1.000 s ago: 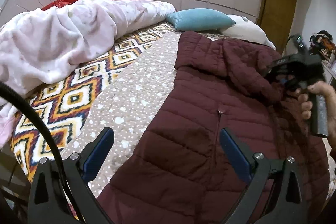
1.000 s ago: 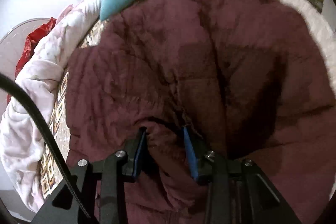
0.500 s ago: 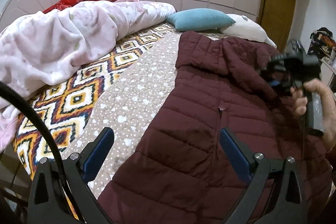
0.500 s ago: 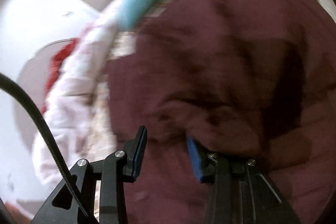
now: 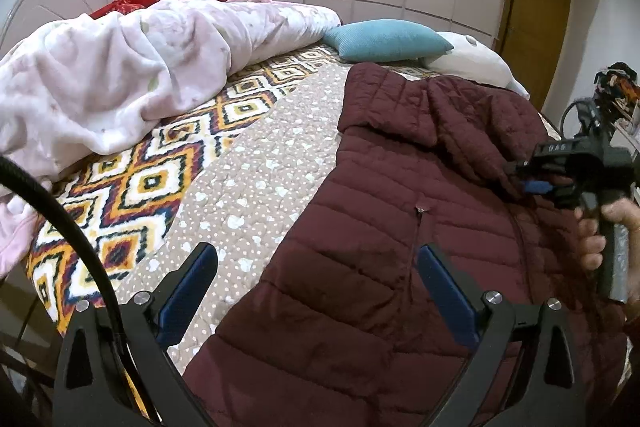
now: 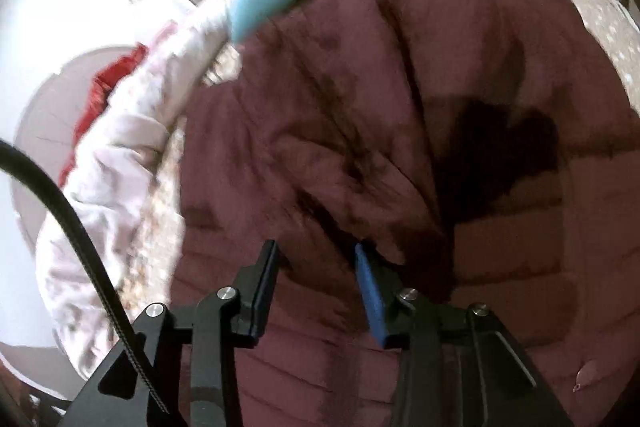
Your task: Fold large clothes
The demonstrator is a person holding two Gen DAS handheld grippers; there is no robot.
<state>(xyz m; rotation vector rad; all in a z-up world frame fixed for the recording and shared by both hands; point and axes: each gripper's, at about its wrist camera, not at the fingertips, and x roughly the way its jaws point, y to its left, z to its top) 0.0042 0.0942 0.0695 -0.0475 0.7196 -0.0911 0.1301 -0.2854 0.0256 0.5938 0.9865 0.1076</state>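
Note:
A dark maroon quilted puffer jacket [image 5: 404, 227] lies spread on the bed, hood end toward the pillows. My left gripper [image 5: 316, 267] is open and empty, hovering above the jacket's near hem and left edge. My right gripper [image 6: 316, 251] is partly closed on a raised fold of the jacket [image 6: 360, 155], holding it up off the rest. In the left wrist view the right gripper [image 5: 524, 179] sits at the jacket's right side, held by a hand.
The bed has a taupe dotted quilt [image 5: 248, 187] and a diamond-patterned blanket [image 5: 132, 187]. A pink crumpled duvet [image 5: 120, 75] lies at left, with teal [image 5: 384, 41] and white [image 5: 472, 63] pillows at the far end. A wooden door [image 5: 532, 23] stands at right.
My right gripper has tilted and pulled back with the jacket fold in its jaws, and the fold has lifted. The left gripper has stayed open and almost still.

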